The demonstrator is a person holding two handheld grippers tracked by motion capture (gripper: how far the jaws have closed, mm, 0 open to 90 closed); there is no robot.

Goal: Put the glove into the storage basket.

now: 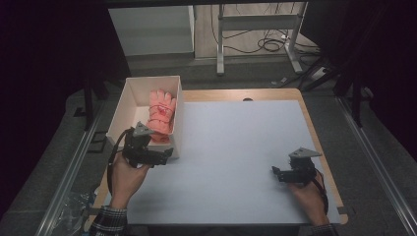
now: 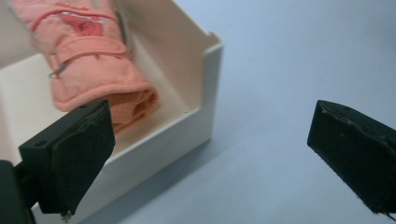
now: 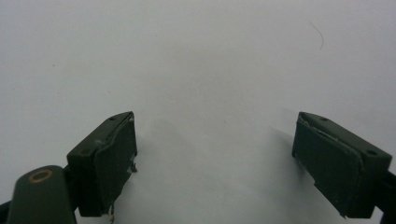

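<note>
A pink padded glove (image 1: 161,114) lies inside a white open box (image 1: 127,101) at the table's left rear. In the left gripper view the glove (image 2: 91,60) rests with its cuff toward the box's near corner (image 2: 212,84). My left gripper (image 1: 156,158) hovers at the box's front right corner, open and empty; its jaws (image 2: 215,163) straddle the box's front wall. My right gripper (image 1: 276,172) rests low over the white sheet (image 1: 236,152) at the front right, open (image 3: 215,163), nothing between its jaws.
The white sheet covers most of a wooden table (image 1: 314,132). Beyond the table stand metal frame legs (image 1: 220,44) and loose cables (image 1: 268,44) on the floor. Dark curtains flank both sides.
</note>
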